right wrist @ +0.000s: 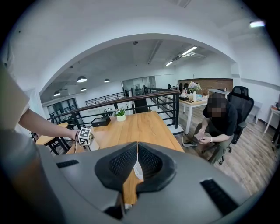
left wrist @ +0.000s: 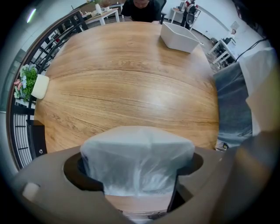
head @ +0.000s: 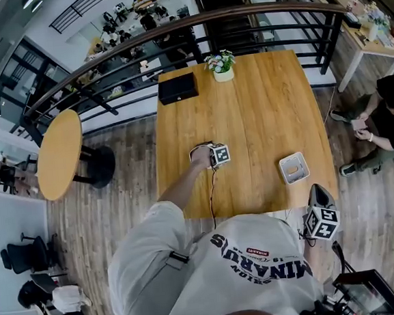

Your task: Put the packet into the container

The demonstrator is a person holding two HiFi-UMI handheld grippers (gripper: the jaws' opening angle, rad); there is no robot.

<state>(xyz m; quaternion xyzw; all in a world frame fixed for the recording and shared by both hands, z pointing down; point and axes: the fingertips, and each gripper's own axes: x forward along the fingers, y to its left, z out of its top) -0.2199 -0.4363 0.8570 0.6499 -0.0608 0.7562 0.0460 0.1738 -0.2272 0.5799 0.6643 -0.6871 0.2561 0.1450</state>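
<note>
A soft white packet [left wrist: 138, 153] sits squeezed between the two jaws of my left gripper [left wrist: 138, 177], which is shut on it and points straight down over the wooden table [left wrist: 127, 83]. In the head view this gripper [head: 207, 154] hangs over the table's near left part. The white square container [head: 283, 170] rests near the table's front right corner and looks empty; the left gripper view shows it [left wrist: 177, 41] well apart from the packet. My right gripper [head: 316, 192] hovers just off the front edge by the container, its black pads [right wrist: 151, 162] shut together on nothing.
A black box [head: 177, 88] and a small flower pot [head: 221, 65] stand at the table's far end. A dark railing [head: 172, 32] runs behind it. A round side table [head: 58, 153] stands to the left. A person [head: 386, 123] sits on the floor to the right.
</note>
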